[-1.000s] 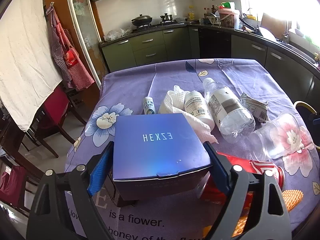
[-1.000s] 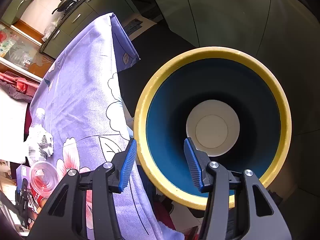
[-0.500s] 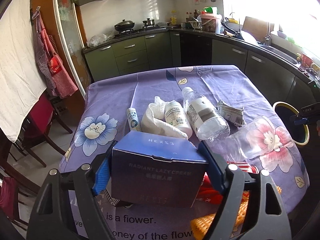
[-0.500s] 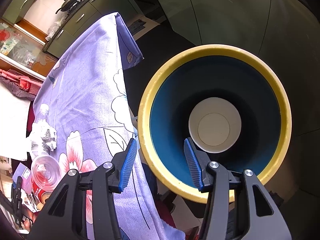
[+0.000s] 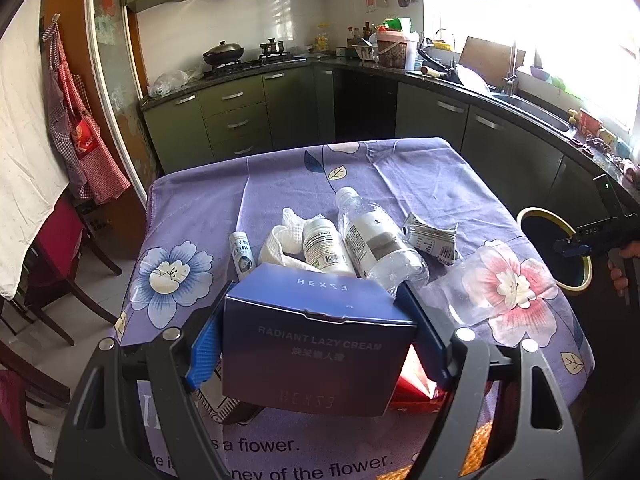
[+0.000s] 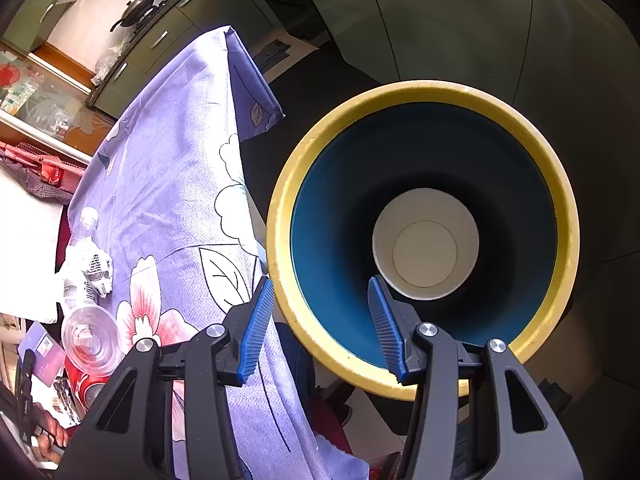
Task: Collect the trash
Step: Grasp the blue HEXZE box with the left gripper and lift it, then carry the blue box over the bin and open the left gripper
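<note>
My left gripper (image 5: 316, 340) is shut on a blue cream box (image 5: 316, 344) and holds it lifted above the table's near edge. My right gripper (image 6: 320, 328) is shut on the yellow rim of a blue bin (image 6: 424, 236), held beside the table's right edge; it also shows in the left wrist view (image 5: 554, 248). A white cup (image 6: 426, 244) lies at the bin's bottom. On the purple flowered cloth (image 5: 200, 208) lie a clear bottle (image 5: 376, 240), a white pill bottle (image 5: 324, 248), a small tube (image 5: 242, 252), a white cloth (image 5: 280, 244), a foil wrapper (image 5: 432, 236), a clear plastic cup (image 5: 480, 284) and a red can (image 5: 416, 380).
Dark wooden chairs with red seats (image 5: 60, 248) stand left of the table. Green kitchen cabinets (image 5: 240, 120) and a counter with a sink (image 5: 532, 108) run behind and to the right. An orange mesh item (image 5: 480, 444) lies at the table's near right.
My left gripper has lifted the blue box up and tilted it back, so its front face now shows. The right gripper and bin have barely shifted.
</note>
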`<state>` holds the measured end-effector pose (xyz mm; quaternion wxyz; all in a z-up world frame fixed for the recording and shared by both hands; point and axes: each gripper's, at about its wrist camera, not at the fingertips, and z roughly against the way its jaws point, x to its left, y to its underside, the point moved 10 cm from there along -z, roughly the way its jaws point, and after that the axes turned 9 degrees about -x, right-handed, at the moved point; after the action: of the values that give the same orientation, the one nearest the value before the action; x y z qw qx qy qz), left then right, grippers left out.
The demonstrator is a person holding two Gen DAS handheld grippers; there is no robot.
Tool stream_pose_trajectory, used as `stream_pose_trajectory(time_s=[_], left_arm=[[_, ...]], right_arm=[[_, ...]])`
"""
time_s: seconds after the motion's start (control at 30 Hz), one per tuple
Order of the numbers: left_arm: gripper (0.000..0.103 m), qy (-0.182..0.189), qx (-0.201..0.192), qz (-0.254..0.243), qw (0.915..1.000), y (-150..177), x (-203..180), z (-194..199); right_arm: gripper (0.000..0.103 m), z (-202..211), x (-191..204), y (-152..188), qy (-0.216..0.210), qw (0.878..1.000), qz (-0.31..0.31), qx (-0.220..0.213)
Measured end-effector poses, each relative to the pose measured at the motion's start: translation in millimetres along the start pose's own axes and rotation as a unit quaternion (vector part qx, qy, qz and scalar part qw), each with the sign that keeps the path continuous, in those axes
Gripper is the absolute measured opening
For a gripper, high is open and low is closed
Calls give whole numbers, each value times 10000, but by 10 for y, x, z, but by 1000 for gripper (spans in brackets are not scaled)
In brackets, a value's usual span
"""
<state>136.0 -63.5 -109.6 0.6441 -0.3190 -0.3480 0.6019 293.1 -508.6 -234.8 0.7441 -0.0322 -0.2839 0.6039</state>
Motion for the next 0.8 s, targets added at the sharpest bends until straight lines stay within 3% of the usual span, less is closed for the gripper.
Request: stream_pose_trajectory(time_s=[0.23, 0.43, 0.6, 0.8], left_arm=[[75, 347, -11, -28, 9994, -171, -83, -40], [75, 1105, 48, -323, 9933, -420, -521, -86], [75, 1888, 146, -841, 9783, -628, -1250, -158], [75, 2653, 224, -1453, 9529, -852, -2259, -302]], right_arm=[[49, 24, -4, 1, -24, 10000, -26, -55], [49, 131, -67, -39, 55, 9999, -34, -150], [49, 331, -203, -69, 127, 9994, -62, -324], [49, 633, -519, -30, 171, 9981, -217, -548]])
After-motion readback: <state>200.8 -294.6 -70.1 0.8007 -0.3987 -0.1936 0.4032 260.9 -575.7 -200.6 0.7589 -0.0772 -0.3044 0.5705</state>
